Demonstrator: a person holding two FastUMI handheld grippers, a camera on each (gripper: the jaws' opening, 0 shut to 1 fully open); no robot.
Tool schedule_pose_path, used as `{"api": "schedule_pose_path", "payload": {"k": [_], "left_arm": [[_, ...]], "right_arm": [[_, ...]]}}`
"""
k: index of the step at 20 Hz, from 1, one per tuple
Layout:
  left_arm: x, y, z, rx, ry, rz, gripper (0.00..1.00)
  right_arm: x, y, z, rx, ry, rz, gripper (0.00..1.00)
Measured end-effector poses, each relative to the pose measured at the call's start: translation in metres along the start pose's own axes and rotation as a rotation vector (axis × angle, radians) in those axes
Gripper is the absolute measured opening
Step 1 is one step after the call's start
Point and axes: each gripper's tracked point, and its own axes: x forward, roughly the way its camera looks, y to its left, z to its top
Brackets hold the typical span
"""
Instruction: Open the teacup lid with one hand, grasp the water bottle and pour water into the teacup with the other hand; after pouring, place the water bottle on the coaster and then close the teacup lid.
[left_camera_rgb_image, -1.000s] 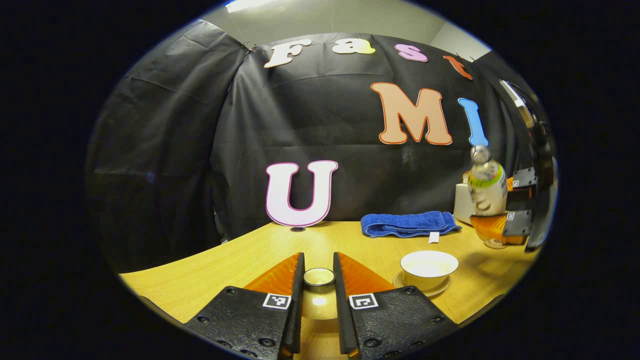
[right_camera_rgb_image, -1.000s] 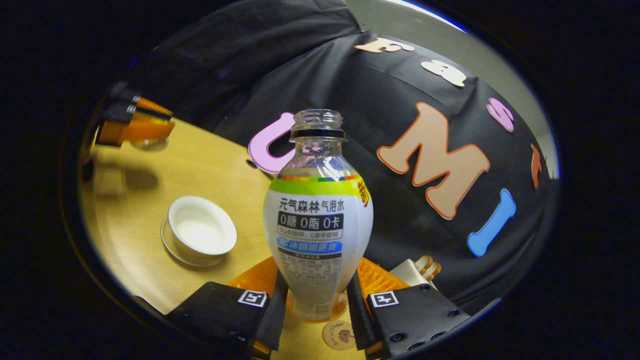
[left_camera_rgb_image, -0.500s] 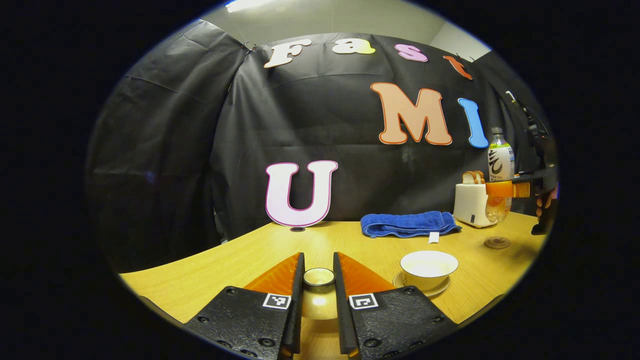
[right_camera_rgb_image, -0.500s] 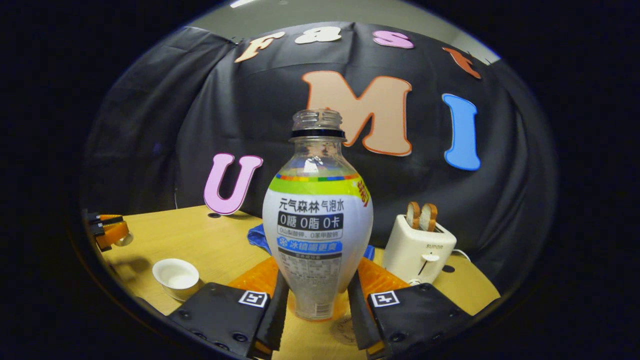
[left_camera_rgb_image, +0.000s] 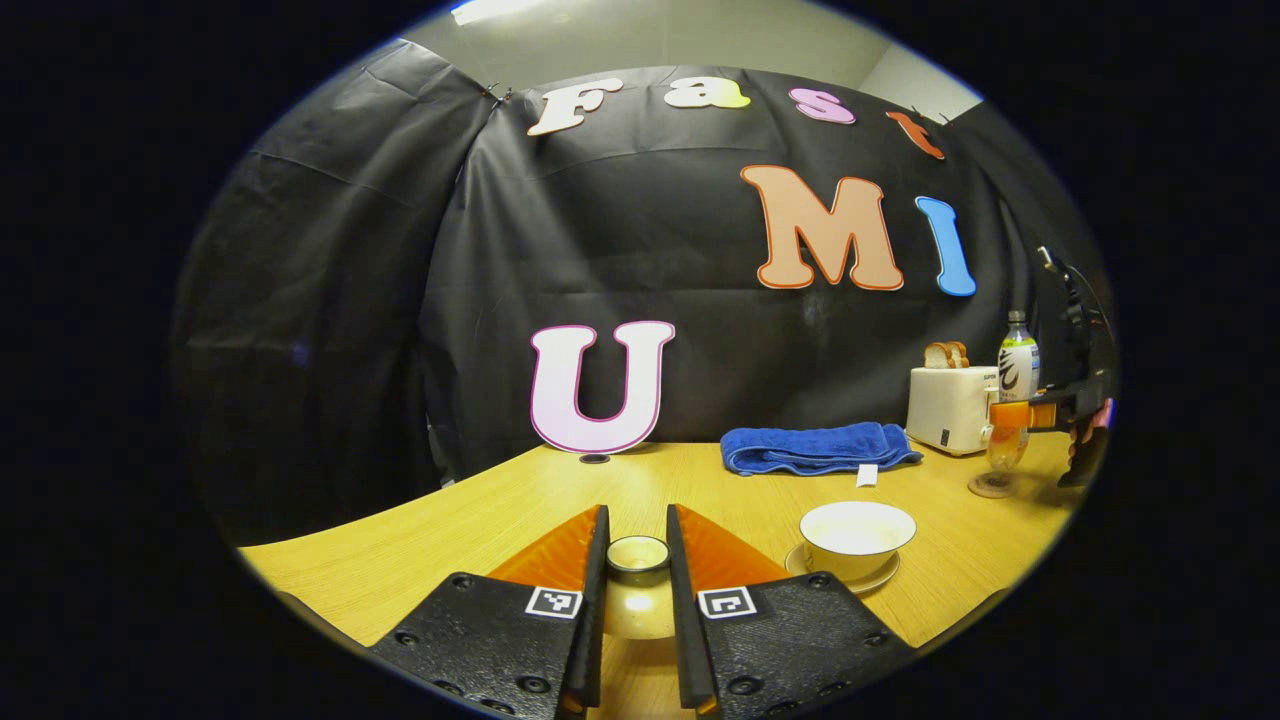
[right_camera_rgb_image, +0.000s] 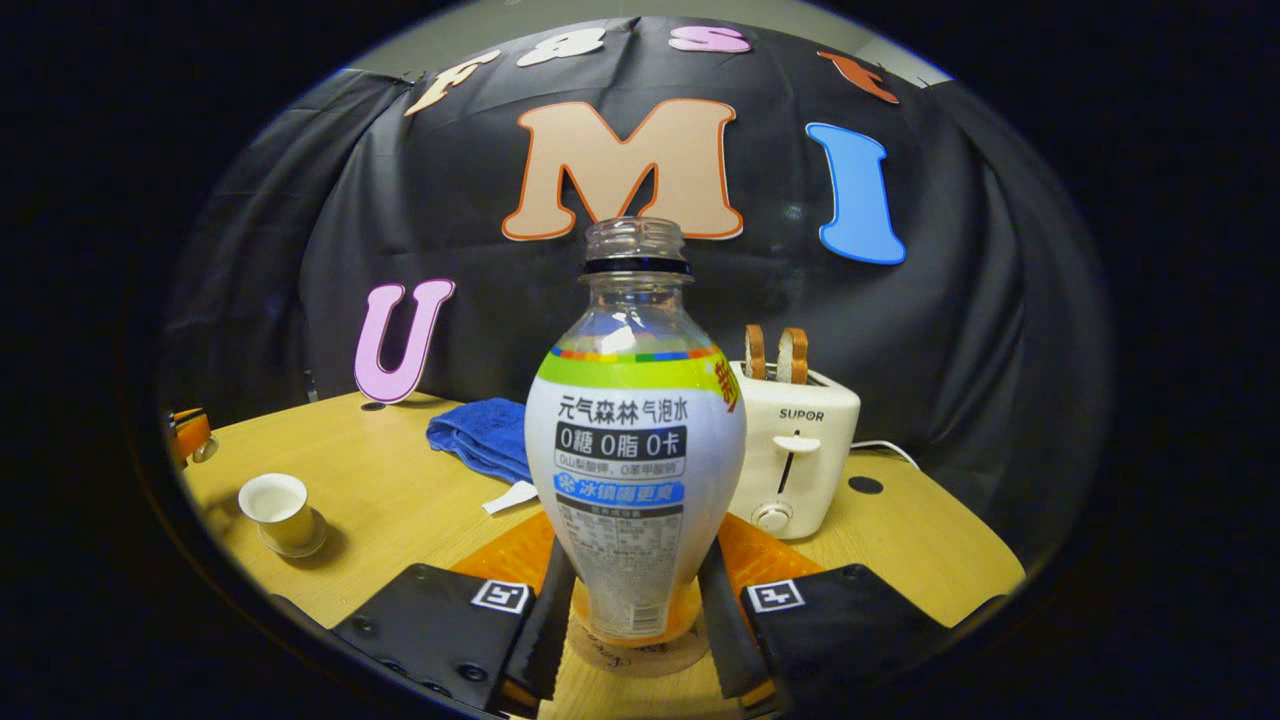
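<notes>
Item one, my right gripper: both fingers clamped on the lower body of the bottle, which stands upright between them, uncapped, base on or just over the coaster; I cannot tell whether it touches. In the left gripper view the bottle sits at the table's far right, over the coaster, near the toaster. Item two, my left gripper: fingers closed on the lid, its knob pinched between them, held apart from the cup. Item three, cup: open, on its saucer, just right of my left fingers; seen at left in the right gripper view. Item four, blue towel: folded, behind the cup, beside the toaster.
</notes>
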Motion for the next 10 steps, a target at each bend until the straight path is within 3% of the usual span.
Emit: {"api": "schedule_pose_path", "payload": {"k": [10], "left_arm": [[0.0,0.0,0.0,0.0,0.0,0.0,0.27]], "right_arm": [[0.005,-0.006,-0.016,-0.005,0.026,0.0,0.65]]}}
